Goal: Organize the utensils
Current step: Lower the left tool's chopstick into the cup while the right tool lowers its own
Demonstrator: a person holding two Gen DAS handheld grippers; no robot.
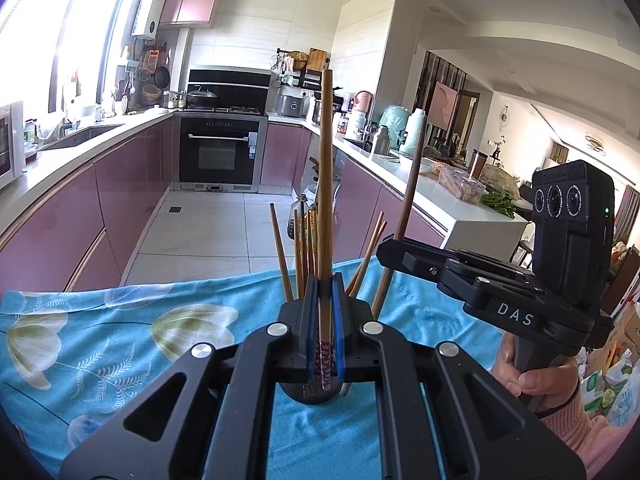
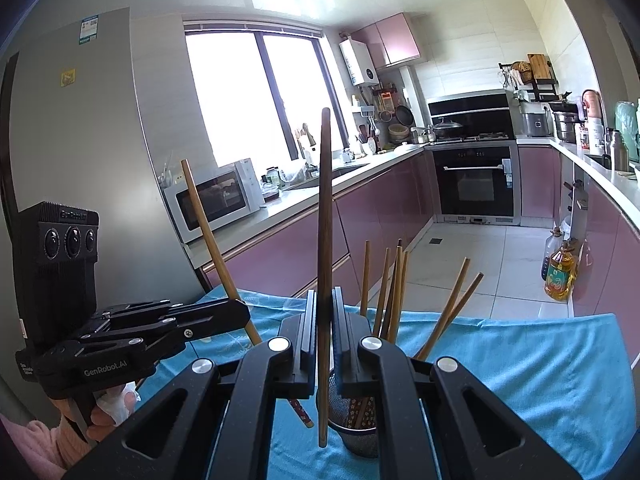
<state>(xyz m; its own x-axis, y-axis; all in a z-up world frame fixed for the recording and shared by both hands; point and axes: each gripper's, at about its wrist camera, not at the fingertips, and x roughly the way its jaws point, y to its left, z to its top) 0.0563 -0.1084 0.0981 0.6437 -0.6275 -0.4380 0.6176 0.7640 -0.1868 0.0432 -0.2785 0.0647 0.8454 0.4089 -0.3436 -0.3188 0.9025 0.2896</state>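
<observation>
My left gripper (image 1: 325, 292) is shut on a light wooden chopstick (image 1: 326, 184) with a patterned purple end, held upright over a dark mesh utensil holder (image 1: 310, 394). My right gripper (image 2: 325, 308) is shut on a darker brown chopstick (image 2: 325, 216), also upright, its lower end hanging beside the mesh holder (image 2: 354, 428). Several more chopsticks (image 2: 394, 288) stand in the holder. The right gripper also shows in the left wrist view (image 1: 390, 250), gripping the dark chopstick (image 1: 412, 184). The left gripper shows in the right wrist view (image 2: 240, 312) with its chopstick (image 2: 208, 232).
The holder stands on a table under a blue floral cloth (image 1: 100, 340). Beyond the table edge lie the tiled floor (image 1: 208, 224), purple cabinets and an oven (image 1: 219, 152). An oil bottle (image 2: 560, 272) stands on the floor at the right.
</observation>
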